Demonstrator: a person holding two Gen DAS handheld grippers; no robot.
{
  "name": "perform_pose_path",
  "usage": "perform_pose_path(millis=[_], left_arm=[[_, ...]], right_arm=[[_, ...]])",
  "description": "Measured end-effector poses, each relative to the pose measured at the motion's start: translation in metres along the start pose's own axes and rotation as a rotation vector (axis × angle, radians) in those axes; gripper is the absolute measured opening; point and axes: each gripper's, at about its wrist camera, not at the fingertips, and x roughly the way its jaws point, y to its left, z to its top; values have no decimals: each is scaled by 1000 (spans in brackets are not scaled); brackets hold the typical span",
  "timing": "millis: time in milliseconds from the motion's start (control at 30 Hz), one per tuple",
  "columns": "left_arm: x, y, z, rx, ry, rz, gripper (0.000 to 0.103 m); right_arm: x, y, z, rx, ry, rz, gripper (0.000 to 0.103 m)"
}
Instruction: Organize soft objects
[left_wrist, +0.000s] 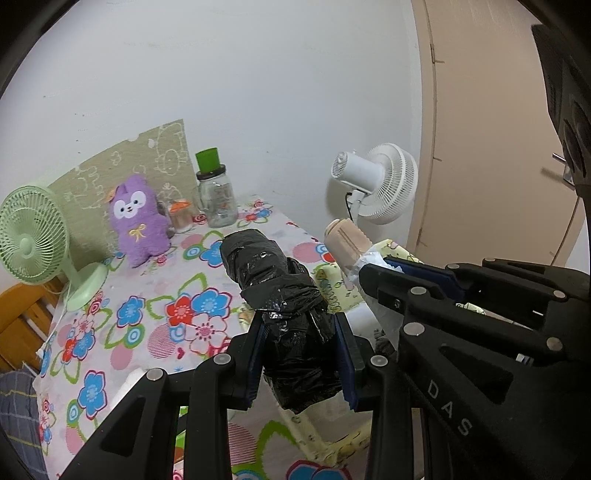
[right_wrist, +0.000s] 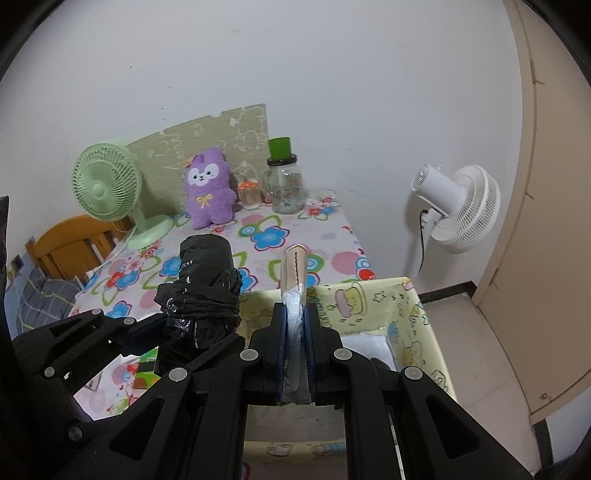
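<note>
My left gripper (left_wrist: 301, 354) is shut on a black plastic-wrapped bundle (left_wrist: 280, 295) and holds it upright above the table edge; it also shows in the right wrist view (right_wrist: 203, 291). My right gripper (right_wrist: 295, 332) is shut on a clear-wrapped beige roll (right_wrist: 294, 269), which shows in the left wrist view (left_wrist: 345, 245). Both are held over a yellow cartoon-print fabric box (right_wrist: 406, 306) beside the table. A purple plush toy (left_wrist: 136, 221) sits at the back of the table, also in the right wrist view (right_wrist: 208, 192).
The table has a floral cloth (left_wrist: 147, 314). On it stand a green desk fan (left_wrist: 29, 236), a glass jar with a green cap (left_wrist: 216, 195) and a small orange-lidded jar (left_wrist: 181, 216). A white fan (right_wrist: 458, 206) stands by the wall, near a beige door (right_wrist: 546, 184).
</note>
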Motion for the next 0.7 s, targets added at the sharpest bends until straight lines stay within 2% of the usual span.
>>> perform_pose_path(millis=[400, 500, 600, 667, 700], left_arm=[[27, -19, 2, 28, 57, -42, 35], [32, -21, 1, 26, 68, -43, 38], [34, -22, -1, 22, 77, -36, 43], [35, -21, -2, 17, 84, -36, 60], [35, -20, -2, 15, 83, -30, 63]], right_arm=[[13, -29, -4, 45, 33, -32, 12], [18, -32, -5, 51, 45, -33, 12], [23, -36, -8, 58, 60, -29, 12], [26, -37, -8, 65, 65, -26, 12], [27, -39, -8, 70, 67, -22, 12]])
